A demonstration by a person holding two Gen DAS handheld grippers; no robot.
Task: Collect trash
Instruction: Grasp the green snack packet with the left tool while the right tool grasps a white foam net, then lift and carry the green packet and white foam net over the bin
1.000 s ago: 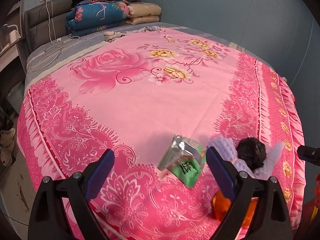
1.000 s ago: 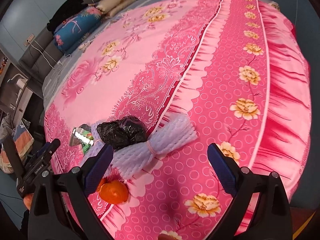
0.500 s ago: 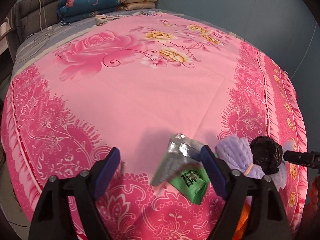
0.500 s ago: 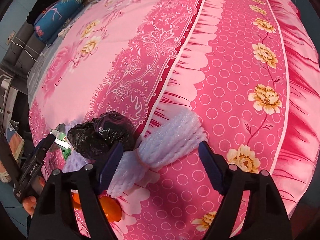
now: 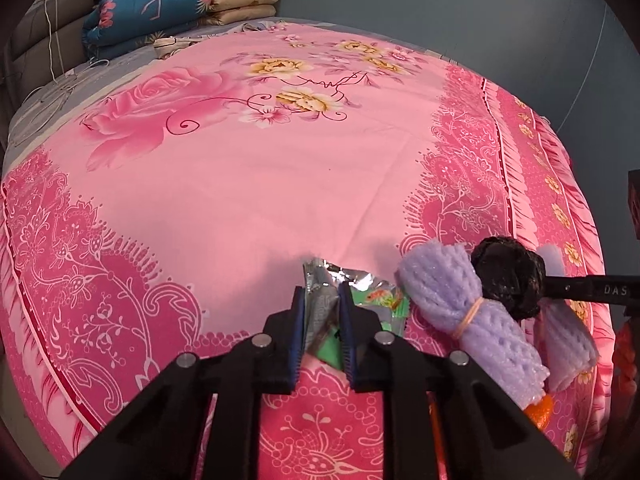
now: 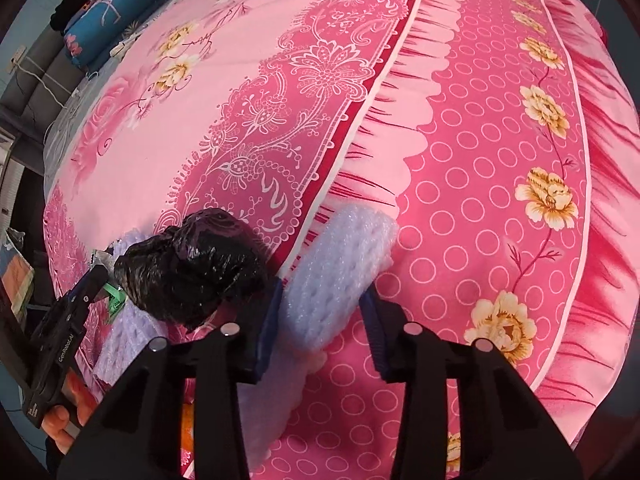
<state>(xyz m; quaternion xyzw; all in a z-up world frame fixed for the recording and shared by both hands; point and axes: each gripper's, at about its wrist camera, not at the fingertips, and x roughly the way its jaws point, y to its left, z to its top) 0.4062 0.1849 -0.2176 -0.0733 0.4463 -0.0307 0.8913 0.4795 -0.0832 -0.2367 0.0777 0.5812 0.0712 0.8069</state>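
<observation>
Left gripper (image 5: 320, 312) pinched onto a foil wrapper (image 5: 320, 280) on the pink bedspread (image 5: 248, 184), right gripper (image 6: 320, 312) closed around white foam netting (image 6: 336, 264) (banded roll), black bag (image 6: 192, 268) just beside it, orange (image 5: 540, 414) peeking beneath.

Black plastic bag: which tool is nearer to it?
Right. The right tool is beside the black plastic bag, closed around the white foam netting. The left tool pinches the snack wrapper farther off.

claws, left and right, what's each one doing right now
Left claw: shut on the crumpled silver and green foil wrapper.
Right claw: closed around the white foam mesh sleeve, squeezing it.
</observation>
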